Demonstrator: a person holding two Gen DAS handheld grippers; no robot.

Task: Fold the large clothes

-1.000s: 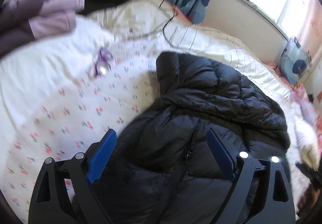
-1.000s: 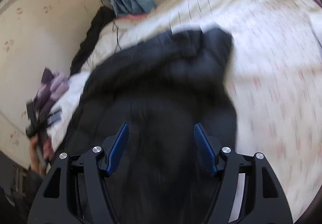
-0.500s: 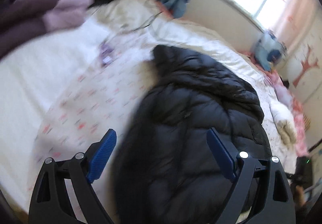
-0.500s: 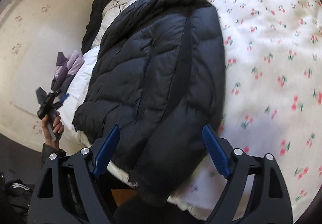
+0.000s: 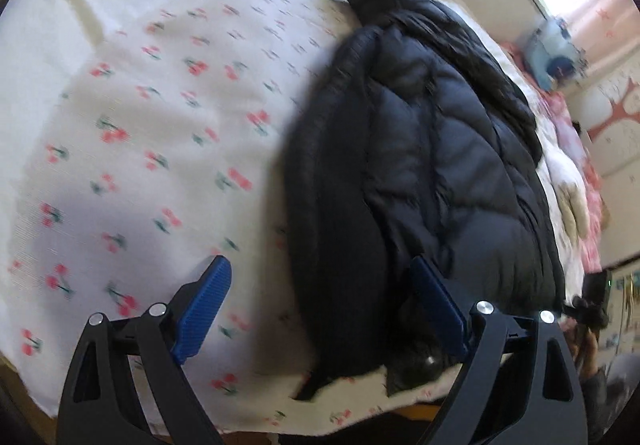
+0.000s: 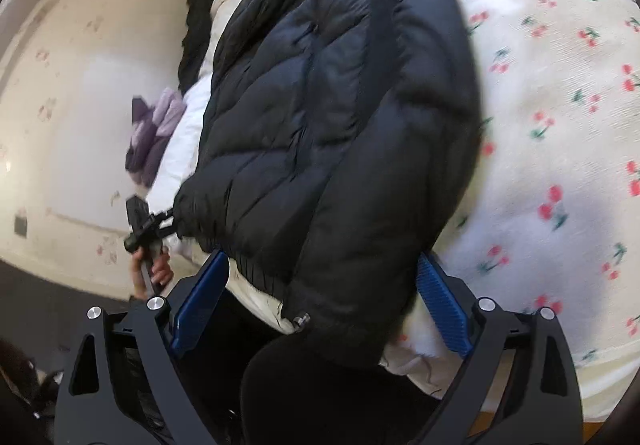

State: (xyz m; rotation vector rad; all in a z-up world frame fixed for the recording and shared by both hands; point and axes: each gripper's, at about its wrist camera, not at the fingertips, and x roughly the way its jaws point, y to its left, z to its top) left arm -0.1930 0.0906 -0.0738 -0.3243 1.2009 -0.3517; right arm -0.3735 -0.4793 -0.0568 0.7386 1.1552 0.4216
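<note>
We judge the main risk to be slippage: the black quilted puffer jacket is bulky and slick, and its hem already hangs past the near edge of the bed with the white cherry-print sheet, so a careless pull toward us could drag the whole garment off onto the floor. A thin pinch on puffy fabric may also slide out, and any fold we make could spring back open. The metal snap at the hem could catch a pad if we close blindly.

Our left tongs stand wide open and hold nothing; the jacket's near left edge and hem lie between the blue pads, with the right pad just beside the dark fabric and the left pad over bare sheet. Our right tongs are opening, nearly at full spread, and grip nothing; the jacket's hem corner sits between the pads without either pressing on it. The jacket itself lies lengthwise on the bed, collar toward the far side, hem nearest us. A lilac and purple garment lies well apart beside the wall.
</note>
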